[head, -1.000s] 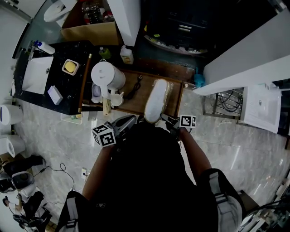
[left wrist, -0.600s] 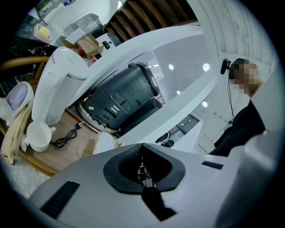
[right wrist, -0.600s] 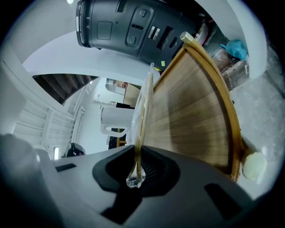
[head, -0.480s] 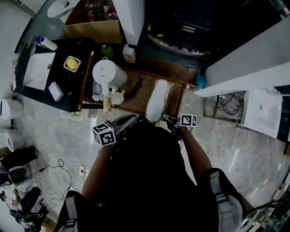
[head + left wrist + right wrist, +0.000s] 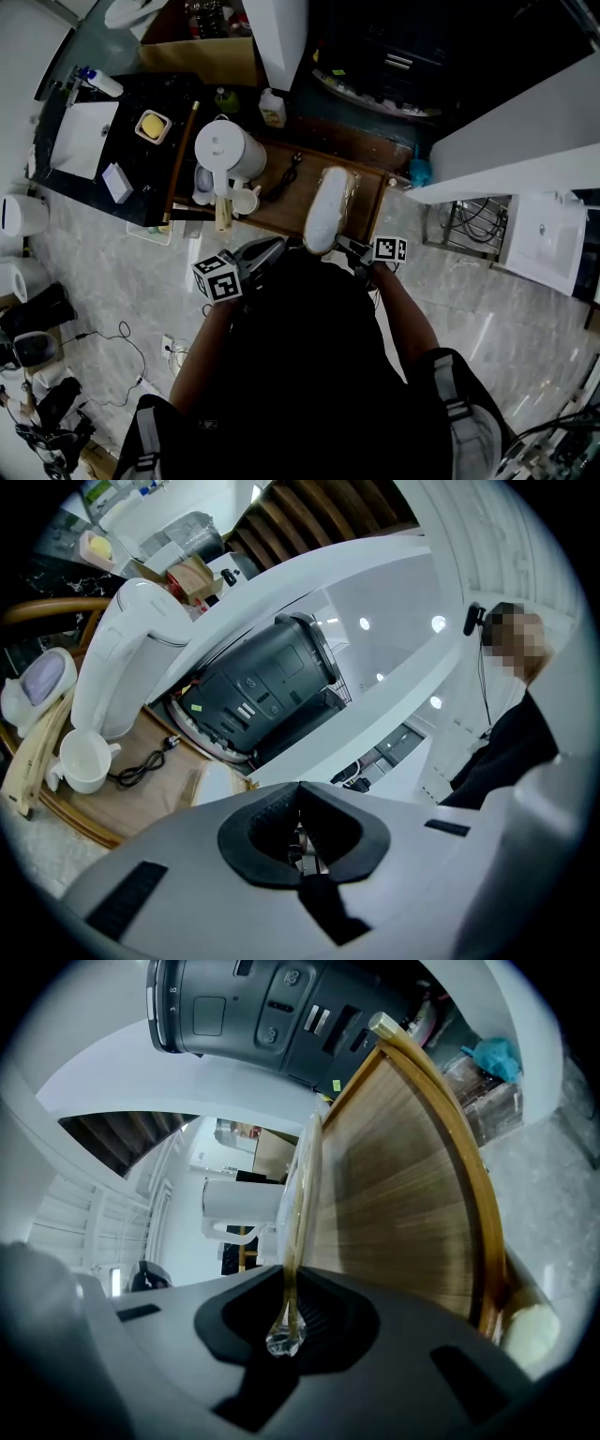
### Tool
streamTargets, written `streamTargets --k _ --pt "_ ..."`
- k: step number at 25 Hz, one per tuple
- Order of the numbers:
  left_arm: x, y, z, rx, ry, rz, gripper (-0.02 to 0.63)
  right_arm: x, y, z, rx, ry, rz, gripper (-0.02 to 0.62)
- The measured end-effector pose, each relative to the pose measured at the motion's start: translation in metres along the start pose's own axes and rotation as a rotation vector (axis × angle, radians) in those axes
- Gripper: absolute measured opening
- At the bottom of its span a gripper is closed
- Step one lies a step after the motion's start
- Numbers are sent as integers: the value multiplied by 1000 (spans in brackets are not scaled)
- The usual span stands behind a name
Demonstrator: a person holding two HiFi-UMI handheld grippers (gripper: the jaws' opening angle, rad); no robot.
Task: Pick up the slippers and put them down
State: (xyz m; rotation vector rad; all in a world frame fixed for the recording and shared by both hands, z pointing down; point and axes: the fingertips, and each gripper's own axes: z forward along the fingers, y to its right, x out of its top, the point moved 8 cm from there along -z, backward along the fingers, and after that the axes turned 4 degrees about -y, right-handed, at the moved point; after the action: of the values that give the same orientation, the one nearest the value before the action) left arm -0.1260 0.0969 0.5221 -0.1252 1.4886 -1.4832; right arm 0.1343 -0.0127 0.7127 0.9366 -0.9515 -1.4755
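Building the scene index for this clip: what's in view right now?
slippers: one pack, white, clear wrap, right part of tray
tray: one, wooden, centre
kettle: one, white, left part of tray
cup: one, white, beside kettle
cable: one, black, on tray
counter: one, black, left of tray
dish: one, white with yellow inside, on counter
bottle: one, pale, behind tray
rack: one, wire, on floor at right
left gripper: grey, shut, empty
right gripper: grey, shut on the slippers' wrap edge
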Motion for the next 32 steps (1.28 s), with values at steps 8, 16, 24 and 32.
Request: streamTargets --k 8,16,24,32 --pt "-3 0 -1 17 9 -13 12 5 10 4 -26 10 13 52" --pt "-6 3 0 21 6 -11 12 6 16 7 -75 20 16 52" --pt "-7 5 -5 25 13 -19 12 6 18 13 -171 31 -23 60" --pt "-8 4 -7 27 12 -26 12 6 21 16 -263 28 -69 63"
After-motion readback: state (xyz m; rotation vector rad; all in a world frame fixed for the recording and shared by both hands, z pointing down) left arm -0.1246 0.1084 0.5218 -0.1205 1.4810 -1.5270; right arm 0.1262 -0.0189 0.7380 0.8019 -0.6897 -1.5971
